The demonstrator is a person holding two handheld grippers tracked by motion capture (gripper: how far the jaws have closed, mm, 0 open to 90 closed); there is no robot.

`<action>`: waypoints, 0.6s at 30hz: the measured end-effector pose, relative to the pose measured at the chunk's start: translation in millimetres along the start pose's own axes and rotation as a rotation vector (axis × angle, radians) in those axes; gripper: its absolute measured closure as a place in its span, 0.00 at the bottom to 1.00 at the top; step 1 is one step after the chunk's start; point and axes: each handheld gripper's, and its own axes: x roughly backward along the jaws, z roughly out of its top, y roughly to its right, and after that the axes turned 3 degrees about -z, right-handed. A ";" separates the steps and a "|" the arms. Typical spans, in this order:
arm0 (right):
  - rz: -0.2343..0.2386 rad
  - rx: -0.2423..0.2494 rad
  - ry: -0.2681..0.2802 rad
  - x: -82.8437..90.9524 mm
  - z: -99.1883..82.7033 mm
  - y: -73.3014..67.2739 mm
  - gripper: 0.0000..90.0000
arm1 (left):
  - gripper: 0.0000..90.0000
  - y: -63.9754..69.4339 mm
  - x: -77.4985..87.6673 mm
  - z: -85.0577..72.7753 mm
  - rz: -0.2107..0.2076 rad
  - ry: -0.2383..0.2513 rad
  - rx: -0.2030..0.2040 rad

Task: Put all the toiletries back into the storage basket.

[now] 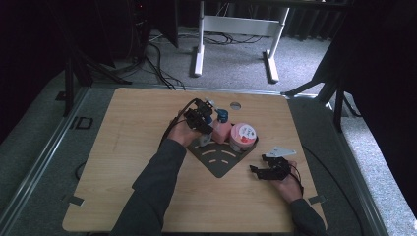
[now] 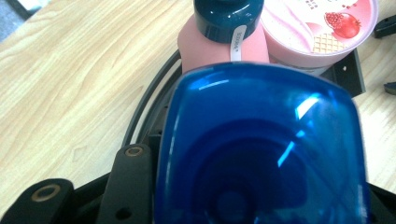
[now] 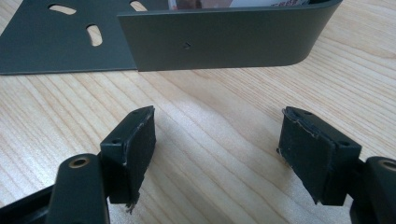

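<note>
high view dim, dark edges | gripper views bright, even | glare streaks on blue lid, blurred close-up

Left gripper clamped, right gripper jaws apart, resting low

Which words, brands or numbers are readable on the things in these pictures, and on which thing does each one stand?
None is readable.
White tag on the pink bottle: print too small.
Pink tub lid: fruit and wafer picture, top marks blurred.
Blue cap: no text.
</note>
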 end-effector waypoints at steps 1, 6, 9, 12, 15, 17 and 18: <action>0.000 0.000 0.000 0.0 0.0 0.0 0.30 | 0.62 0.0 -0.7 0.5 -0.001 -0.002 0.000; 0.000 0.000 0.000 0.0 0.0 0.0 0.30 | 0.62 -3.7 -4.4 1.0 0.007 0.002 0.019; 0.000 0.001 -0.001 0.0 0.0 0.0 0.30 | 0.62 -5.3 -5.9 0.8 0.007 0.002 0.021; 0.000 0.001 -0.001 0.0 0.0 0.0 0.30 | 0.62 -10.1 -8.5 0.2 0.017 0.001 0.033; 0.001 0.000 -0.001 0.0 0.0 0.1 0.30 | 0.62 -11.3 -9.0 0.4 0.024 -0.001 0.037; 0.001 0.000 -0.001 0.0 0.0 0.1 0.30 | 0.62 -14.9 -9.5 0.4 0.022 0.004 0.050; 0.000 0.001 -0.001 0.0 0.0 0.1 0.30 | 0.62 -16.0 -9.8 0.4 0.026 0.005 0.053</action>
